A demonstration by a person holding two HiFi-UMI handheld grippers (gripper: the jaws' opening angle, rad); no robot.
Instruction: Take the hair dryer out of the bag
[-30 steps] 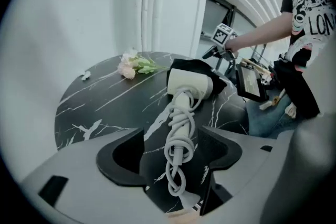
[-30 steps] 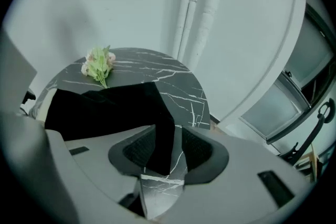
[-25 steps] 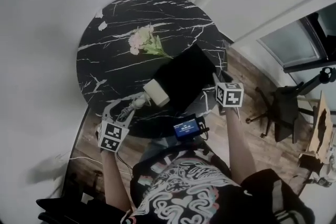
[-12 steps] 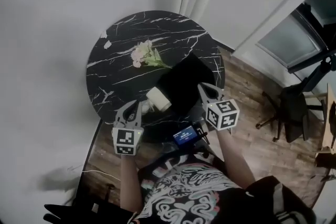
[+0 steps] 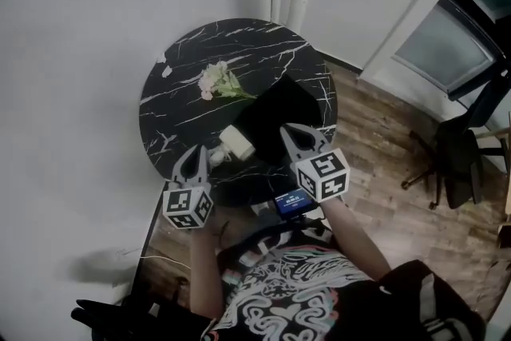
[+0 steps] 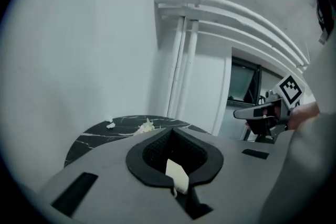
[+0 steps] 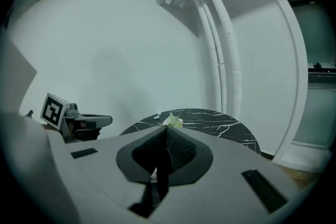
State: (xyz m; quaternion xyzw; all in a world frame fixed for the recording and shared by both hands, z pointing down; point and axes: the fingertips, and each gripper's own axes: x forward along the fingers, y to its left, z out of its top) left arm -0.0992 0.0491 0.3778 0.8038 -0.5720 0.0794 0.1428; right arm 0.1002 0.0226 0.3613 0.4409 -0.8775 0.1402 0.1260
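Fingers on our left gripper (image 5: 196, 152) are squeezed tight with nothing in them, and our right gripper (image 5: 289, 132) is squeezed tight and empty too. We hold both up over the near edge of the round black table (image 5: 180, 64). The pale hair dryer (image 5: 236, 143) lies on the table between them, at the near-left end of the black bag (image 5: 278, 114). Some flowers (image 5: 217, 81) lie further away, to the left.

- Hair dryer (image 5: 237, 144): cream-white, lying on its side near the near edge of the table (image 5: 184, 104), just beside the bag's left end.
- Bag (image 5: 275, 116): black, lying flat, toward the table's right edge.
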